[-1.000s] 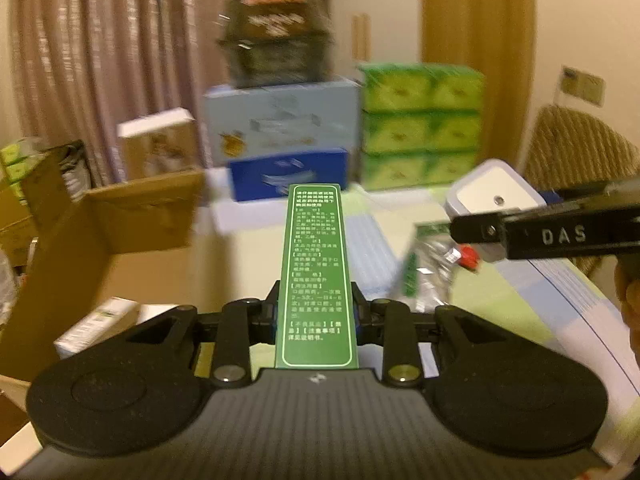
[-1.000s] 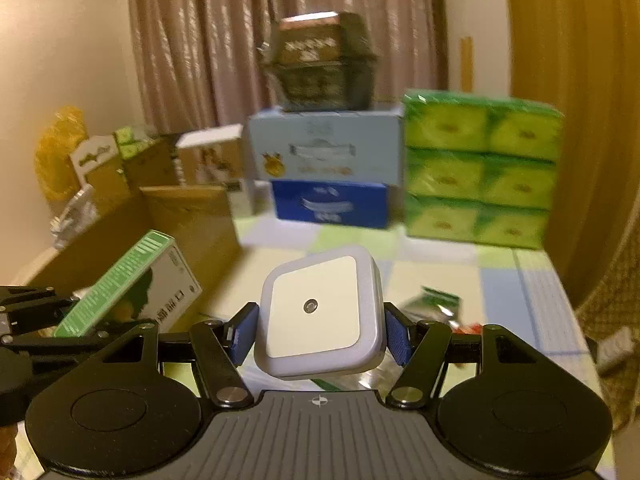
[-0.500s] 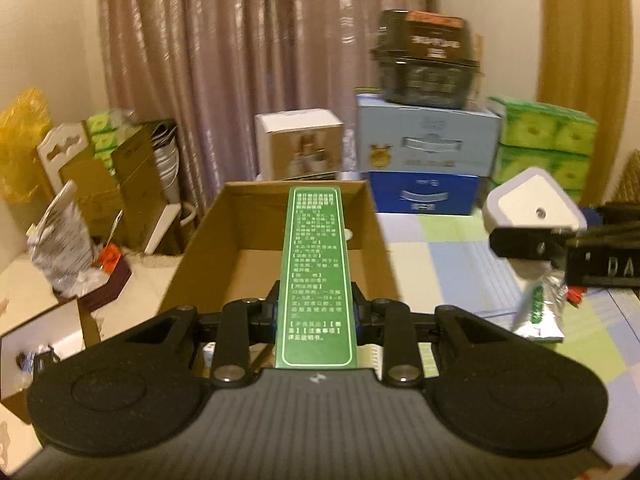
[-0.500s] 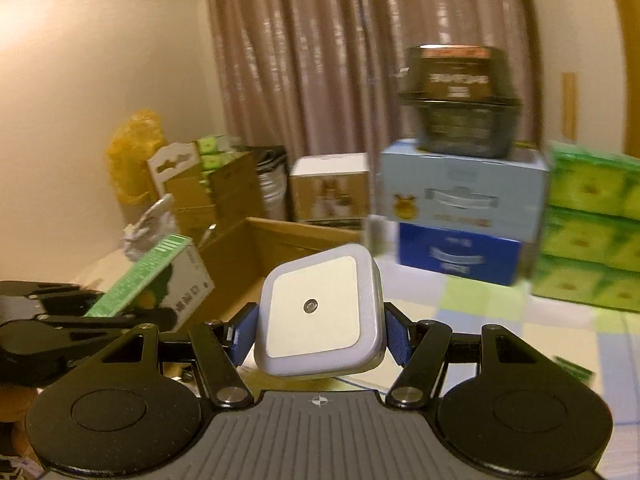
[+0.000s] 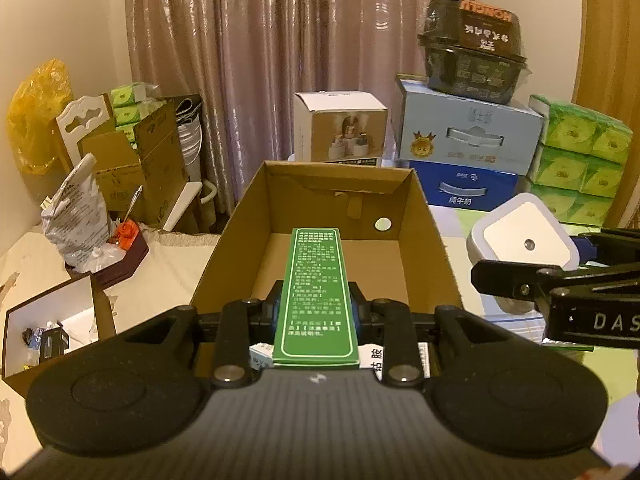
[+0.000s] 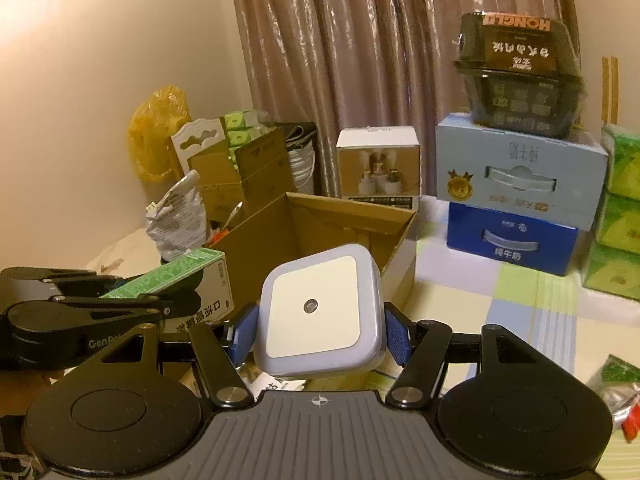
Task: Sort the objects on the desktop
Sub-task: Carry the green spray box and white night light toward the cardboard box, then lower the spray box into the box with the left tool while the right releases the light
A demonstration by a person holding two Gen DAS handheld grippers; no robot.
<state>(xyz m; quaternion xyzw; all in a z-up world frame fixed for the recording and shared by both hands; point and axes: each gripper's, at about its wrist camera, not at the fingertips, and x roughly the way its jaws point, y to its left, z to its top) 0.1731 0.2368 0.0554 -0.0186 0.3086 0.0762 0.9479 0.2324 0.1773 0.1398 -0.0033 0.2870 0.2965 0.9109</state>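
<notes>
Both tools are being carried loaded toward the open cardboard box (image 5: 336, 216), so the step in hand looks like the drop-off. The left tool (image 5: 316, 312) is being kept clamped on a narrow green carton (image 5: 316, 292), which is being held lengthwise, its far end poking out over the box's bare floor. The right tool (image 6: 320, 336) is being kept clamped on a square white night light (image 6: 316, 312) by its blue pads (image 6: 396, 338), and in the left wrist view that light is being held just beside the box's right wall, outside it rather than over the opening.

To do this well, the green carton is probably best being lowered closer to the box floor before the jaws are let go (dropping it from height risks it bouncing or landing on end). Something printed is already lying at the near end of the box under the left tool, so the open far half is the better landing spot. The night light should be getting brought over the wall first, kept clear of the left tool since the two are being held close together. One release at a time seems safer
</notes>
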